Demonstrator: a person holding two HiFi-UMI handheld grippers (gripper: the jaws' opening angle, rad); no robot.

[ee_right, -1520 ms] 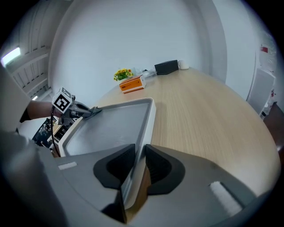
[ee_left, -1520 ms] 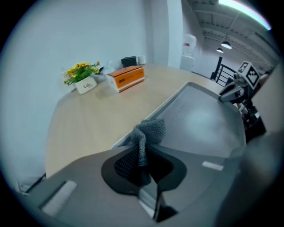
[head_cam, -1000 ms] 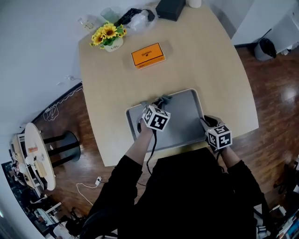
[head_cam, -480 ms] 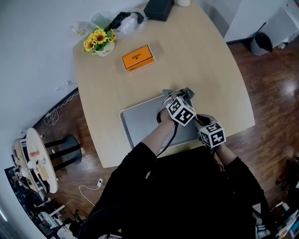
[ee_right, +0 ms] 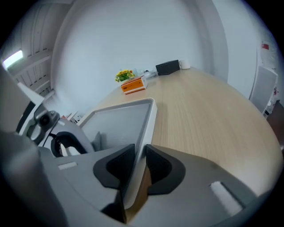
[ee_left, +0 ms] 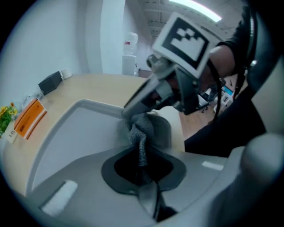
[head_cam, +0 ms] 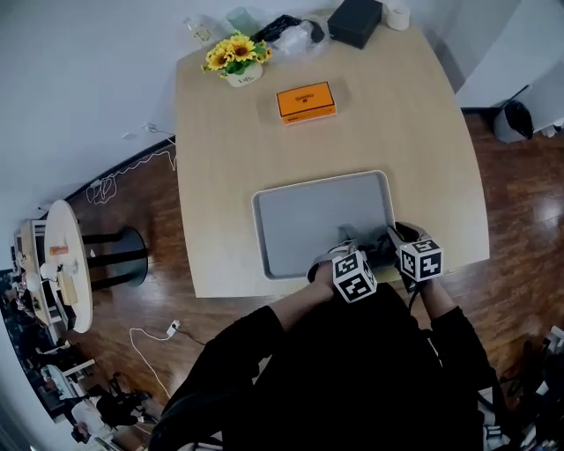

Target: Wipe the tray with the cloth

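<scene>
Since a sec ago our L gripper (head_cam: 342,249) has swept w/ the cloth (head_cam: 374,251) across the tray (head_cam: 300,225), from its far-left part to its near-right corner, and is now just beside our R gripper (head_cam: 394,234), which hasn't shifted. Head view, counted: 1 tray, 1 cloth and 2 grippers, plus, at the far end of the table (head_cam: 229,150), 1 orange box (head_cam: 306,100), 1 sunflower pot (head_cam: 236,62) and 1 black box (head_cam: 356,22). L gripper view: we see the jaws clenched on the grey cloth (ee_left: 141,133), which sits bunched on the tray floor (ee_left: 75,133), w/ the R gripper's tips just beside it. R gripper view: the jaws grasp the tray's rim (ee_right: 148,119), 1 pad inside & 1 outside, having just eased a bit closer on it.
</scene>
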